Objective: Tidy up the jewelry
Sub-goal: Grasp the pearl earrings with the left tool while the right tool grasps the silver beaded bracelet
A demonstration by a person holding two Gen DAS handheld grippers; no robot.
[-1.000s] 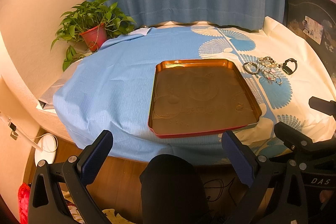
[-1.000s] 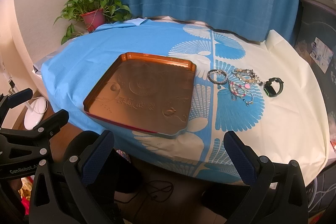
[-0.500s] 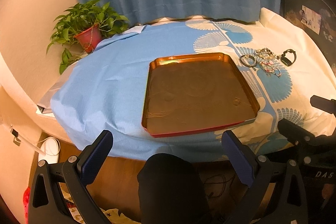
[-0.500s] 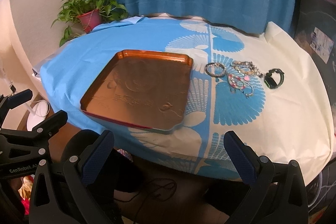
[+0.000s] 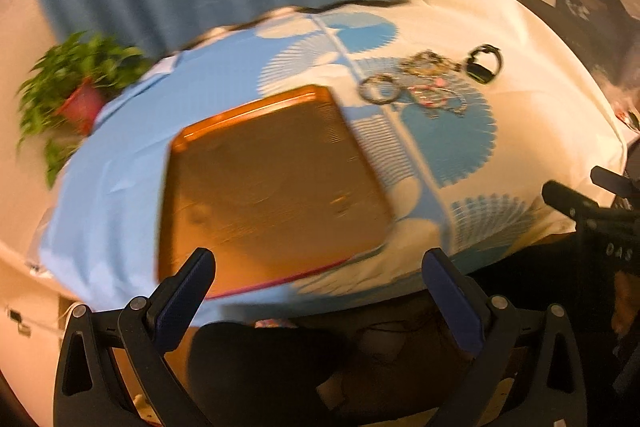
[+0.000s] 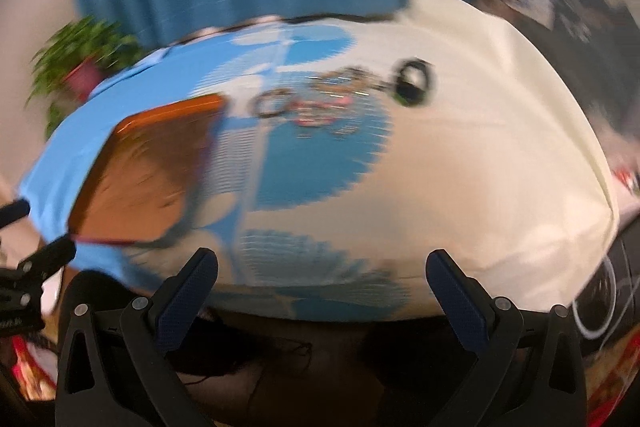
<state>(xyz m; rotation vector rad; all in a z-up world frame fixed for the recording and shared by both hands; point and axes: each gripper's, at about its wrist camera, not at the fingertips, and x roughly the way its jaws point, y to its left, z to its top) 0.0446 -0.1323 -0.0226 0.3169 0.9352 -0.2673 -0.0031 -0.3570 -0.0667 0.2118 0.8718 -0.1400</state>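
Both tools up off the table, both views smeared with motion. My left gripper (image 5: 318,281) has its tongs wide apart with nothing between them; my right gripper (image 6: 322,283) is the same, spread and empty.

The jewelry pile (image 5: 430,83) sits in the upper right of the left view, on the blue fan print of the tablecloth (image 5: 532,95). A ring-shaped bracelet (image 5: 378,90) lies at its left end, the dark watch (image 5: 485,63) at its right end, and beaded pieces are tangled between. The copper tray (image 5: 260,187) is bare, centre-left, just beside the bracelet.

The cluster's long axis runs left to right across the frame, rising slightly toward the watch. In the right view the watch (image 6: 414,83) is only a dark blur.

My read: this is the approach. I'd take an end piece first, probably the bracelet nearest the tray, coming down over its rim so the tongs straddle one side. The middle strands look knotted, so lift slowly there.
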